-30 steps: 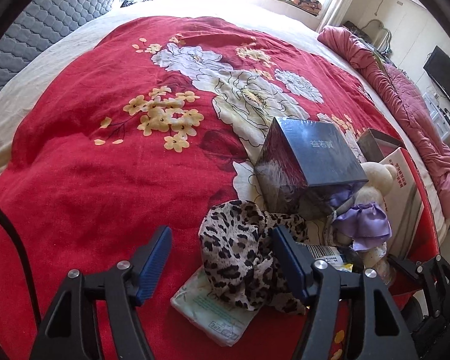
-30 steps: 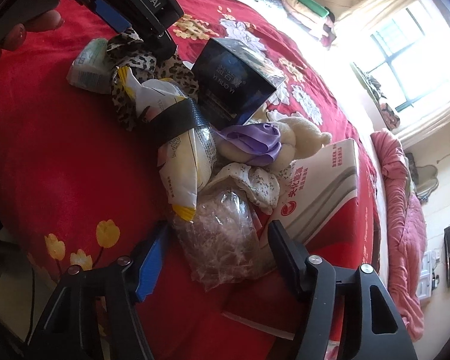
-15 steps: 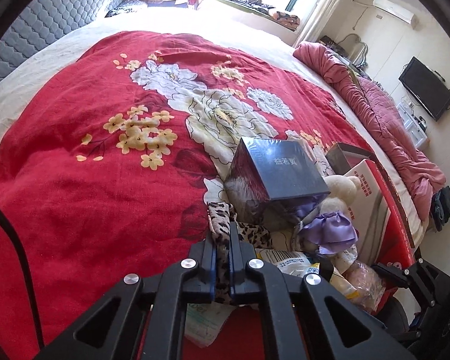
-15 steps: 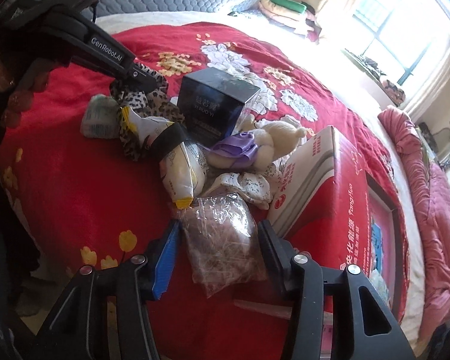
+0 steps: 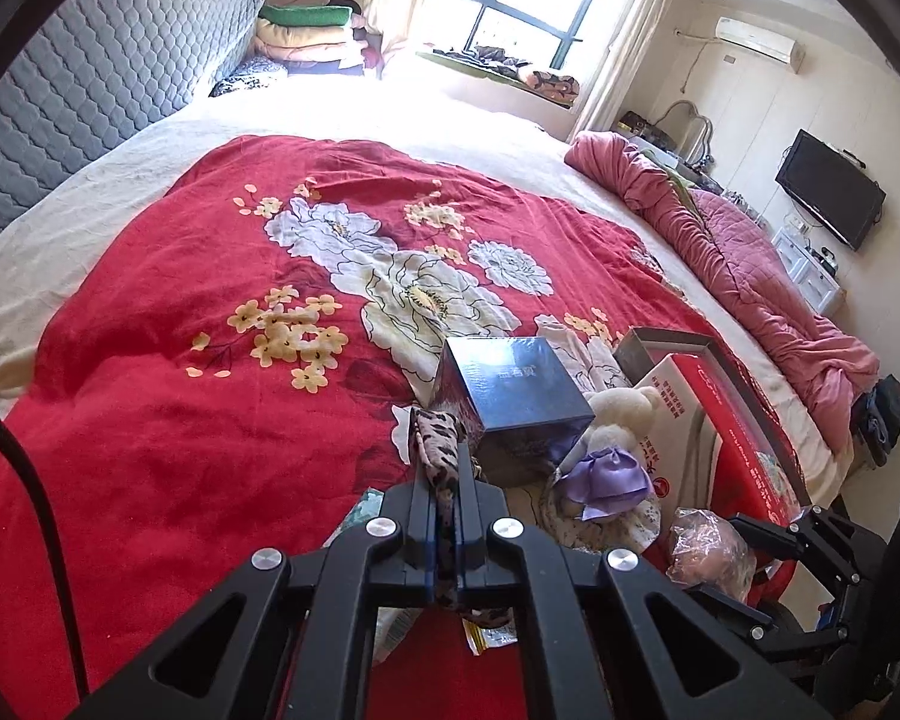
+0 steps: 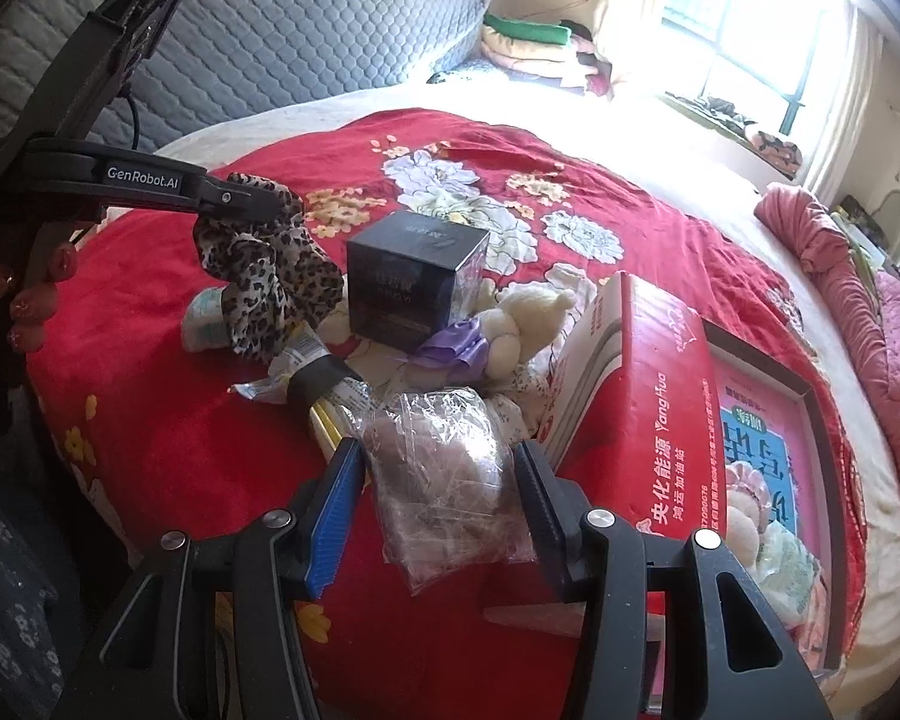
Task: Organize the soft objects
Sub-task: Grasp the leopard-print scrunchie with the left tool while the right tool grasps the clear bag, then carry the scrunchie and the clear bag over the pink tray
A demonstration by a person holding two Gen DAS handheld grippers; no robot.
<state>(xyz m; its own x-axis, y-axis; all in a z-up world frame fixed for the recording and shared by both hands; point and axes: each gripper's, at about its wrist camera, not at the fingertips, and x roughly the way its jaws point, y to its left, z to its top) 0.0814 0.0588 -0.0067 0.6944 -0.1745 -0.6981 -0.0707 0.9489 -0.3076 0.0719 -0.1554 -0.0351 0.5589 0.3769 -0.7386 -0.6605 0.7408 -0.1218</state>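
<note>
While leopard-print cloth (image 5: 441,456) sits pinched inside left hand-held gripper (image 5: 445,531)

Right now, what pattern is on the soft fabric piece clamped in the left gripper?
Leopard print, brown-black spots on cream fabric; clearest in the right wrist view.

Both cameras ride on handheld grippers, looking steeply down along their fingers from close above the bed's near corner. The left view faces up the red quilt (image 5: 168,396) toward the window (image 5: 528,0); the right looks from further right. Both share the dark box (image 5: 510,390) (image 6: 417,276) and headboard (image 5: 102,78) (image 6: 306,36).
</note>
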